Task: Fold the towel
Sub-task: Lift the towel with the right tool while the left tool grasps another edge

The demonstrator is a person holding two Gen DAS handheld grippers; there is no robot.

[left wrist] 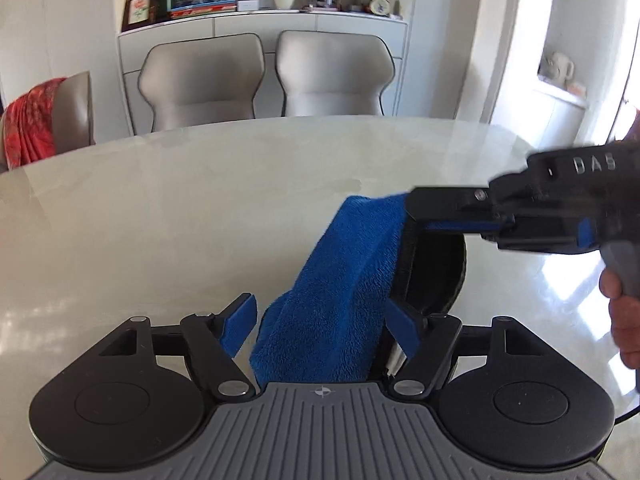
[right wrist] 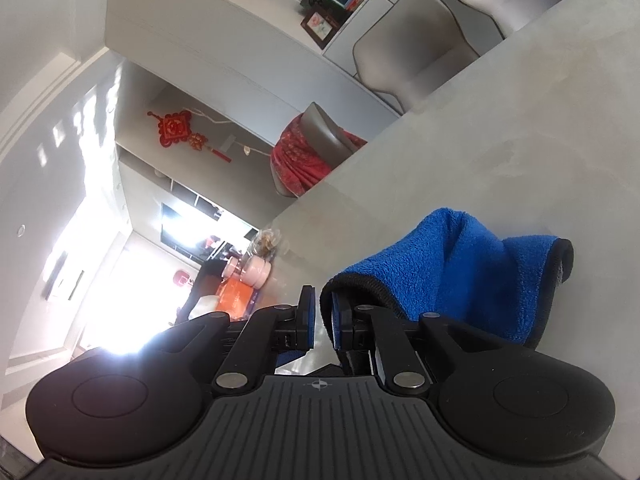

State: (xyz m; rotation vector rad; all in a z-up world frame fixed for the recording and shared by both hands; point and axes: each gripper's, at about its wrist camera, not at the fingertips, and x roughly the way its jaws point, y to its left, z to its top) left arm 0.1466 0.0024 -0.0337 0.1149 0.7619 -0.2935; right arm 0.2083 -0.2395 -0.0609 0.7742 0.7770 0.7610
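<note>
The blue towel point(left wrist: 336, 280) sits low and centre in the left wrist view, a fleecy strip rising from between the left tool point(left wrist: 320, 322) toward the middle right of the frame, over the pale marble desk point(left wrist: 160, 220). The left tool's blue-padded fingers point(left wrist: 239, 326) are spread wide, the cloth passing between them; whether either pad touches the cloth cannot be told. At the right edge of that view the right tool point(left wrist: 412, 216) comes in sideways, held by a hand point(left wrist: 624, 320), its tip at the towel's upper end. In the right wrist view the right tool point(right wrist: 322, 320) shows a narrow gap between its pads, and the towel's black-trimmed edge point(right wrist: 352, 280) drapes over the right-hand finger rather than being pinched. The towel point(right wrist: 472, 264) bunches in the lower right of that frame on the desk point(right wrist: 520, 140). Two grey chairs point(left wrist: 264, 76) stand beyond the desk's far edge, and a red cloth point(left wrist: 34, 120) hangs over another chair at the left.
</note>
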